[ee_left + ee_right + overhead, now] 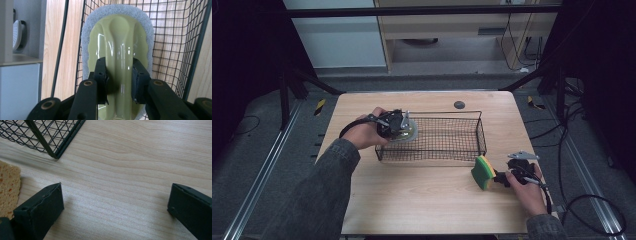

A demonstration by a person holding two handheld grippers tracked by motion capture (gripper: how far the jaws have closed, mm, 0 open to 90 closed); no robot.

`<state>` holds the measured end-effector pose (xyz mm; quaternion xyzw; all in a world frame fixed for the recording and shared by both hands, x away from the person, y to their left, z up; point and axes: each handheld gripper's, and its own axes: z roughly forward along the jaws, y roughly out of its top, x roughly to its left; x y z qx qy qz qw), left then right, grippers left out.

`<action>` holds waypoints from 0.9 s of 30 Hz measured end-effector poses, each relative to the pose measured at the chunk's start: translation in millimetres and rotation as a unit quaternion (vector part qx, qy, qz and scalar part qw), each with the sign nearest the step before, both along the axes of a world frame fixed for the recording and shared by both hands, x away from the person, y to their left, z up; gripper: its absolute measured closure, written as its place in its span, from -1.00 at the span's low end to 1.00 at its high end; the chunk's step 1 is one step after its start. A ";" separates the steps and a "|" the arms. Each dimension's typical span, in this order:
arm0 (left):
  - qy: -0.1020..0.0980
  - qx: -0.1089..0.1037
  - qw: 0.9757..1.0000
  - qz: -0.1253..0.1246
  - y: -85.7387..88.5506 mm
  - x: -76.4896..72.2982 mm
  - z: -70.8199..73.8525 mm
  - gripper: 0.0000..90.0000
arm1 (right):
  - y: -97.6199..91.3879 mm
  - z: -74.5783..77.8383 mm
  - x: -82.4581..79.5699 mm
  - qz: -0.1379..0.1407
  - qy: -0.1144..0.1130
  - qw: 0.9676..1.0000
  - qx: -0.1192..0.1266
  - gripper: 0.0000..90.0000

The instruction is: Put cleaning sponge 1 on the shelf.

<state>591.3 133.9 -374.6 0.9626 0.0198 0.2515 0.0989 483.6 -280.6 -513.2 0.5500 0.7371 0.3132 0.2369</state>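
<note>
A scrubber (120,50) with a glossy pale green handle and a grey-white pad hangs at the left end of the black wire basket (482,135). My left gripper (120,80) is shut on its handle, one pad on each side. In the high view, that left gripper (398,126) is held over the basket's left rim. Near the table's front right, a yellow and green sponge (483,172) stands on edge. My right gripper (502,177) is just right of it. In the right gripper view the sponge (8,190) lies outside the left jaw, and the right gripper (116,200) is open over bare wood.
The wooden table (422,200) has a small dark round disc (459,104) near its far edge, behind the basket. A basket corner (50,147) lies just beyond the right gripper. Dark frame bars and cables surround the table.
</note>
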 end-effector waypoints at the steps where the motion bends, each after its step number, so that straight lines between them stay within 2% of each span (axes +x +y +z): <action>1: -0.001 0.003 1.000 -0.001 0.3 0.4 -0.5 0.56 | 0.2 0.0 0.0 -0.001 0.000 1.000 0.001 -0.99; 6: 0.003 -0.001 1.000 0.003 1.2 2.0 -1.5 0.56 | 0.2 0.0 -0.1 -0.001 0.000 1.000 0.001 -0.99; 10: 0.007 0.005 1.000 0.004 0.2 3.7 -3.5 0.56 | 0.2 0.0 0.0 -0.001 0.000 1.000 0.001 -0.99; 27: 0.035 0.001 0.999 0.023 3.6 7.9 -24.8 0.56 | 0.4 0.3 -0.2 -0.001 0.002 1.000 0.004 -0.99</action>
